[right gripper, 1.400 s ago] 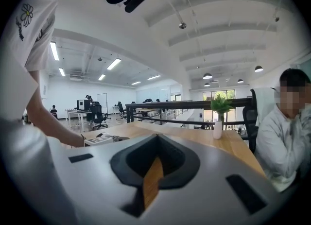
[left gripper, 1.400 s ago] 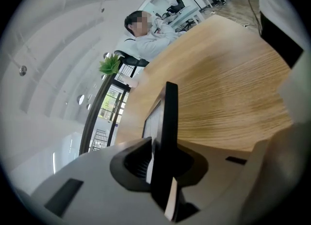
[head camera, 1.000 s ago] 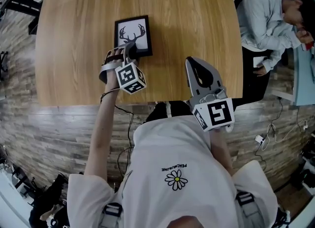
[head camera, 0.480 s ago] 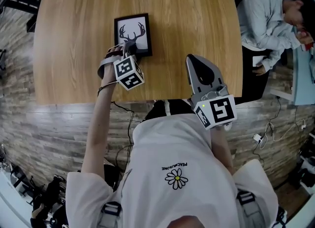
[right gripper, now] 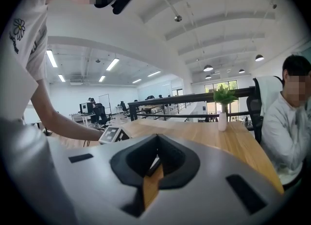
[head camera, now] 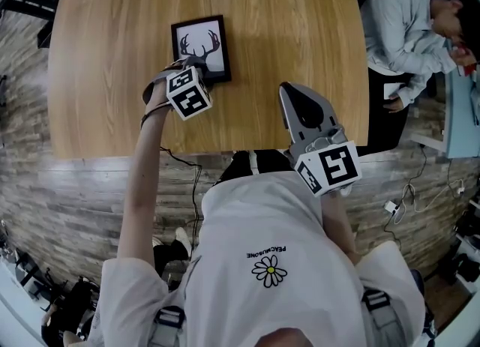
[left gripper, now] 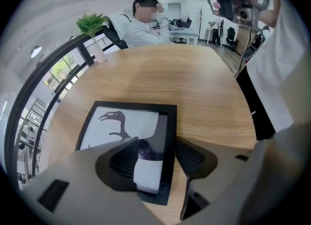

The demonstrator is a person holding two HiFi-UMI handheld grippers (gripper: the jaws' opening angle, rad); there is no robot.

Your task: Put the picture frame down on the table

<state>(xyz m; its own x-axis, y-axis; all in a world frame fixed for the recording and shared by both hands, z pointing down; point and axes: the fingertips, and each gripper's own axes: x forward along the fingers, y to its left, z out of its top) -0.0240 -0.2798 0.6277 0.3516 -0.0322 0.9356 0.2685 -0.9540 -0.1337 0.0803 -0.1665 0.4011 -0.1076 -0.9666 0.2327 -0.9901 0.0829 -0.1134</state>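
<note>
On the wooden table [head camera: 97,76]: one picture frame [head camera: 200,49] is lying flat, face up, left of middle, showing a black antlered deer on white.
Count: one frame, two grippers, two marker cubes [head camera: 187,92], one potted plant [left gripper: 92,24] standing at the table's far rim, one seated person [head camera: 409,27] sitting beside the table's right side.
Writing: the wearer's white shirt [head camera: 270,218] is carrying a daisy [head camera: 268,273] and a short line of print above it, too small to read surely; the cubes are showing square black-and-white codes.
Left gripper [left gripper: 155,157]: is hovering at the frame's near edge. Its jaws are standing well apart, released, with the frame's near right corner lying between and below them. Whether they are touching the rail, cannot tell.
Right gripper [right gripper: 154,163]: is hanging over the table's near edge, right of the frame and well apart from it. Its jaws are pressing together, clenched on nothing, with a sliver of tabletop showing past them.
</note>
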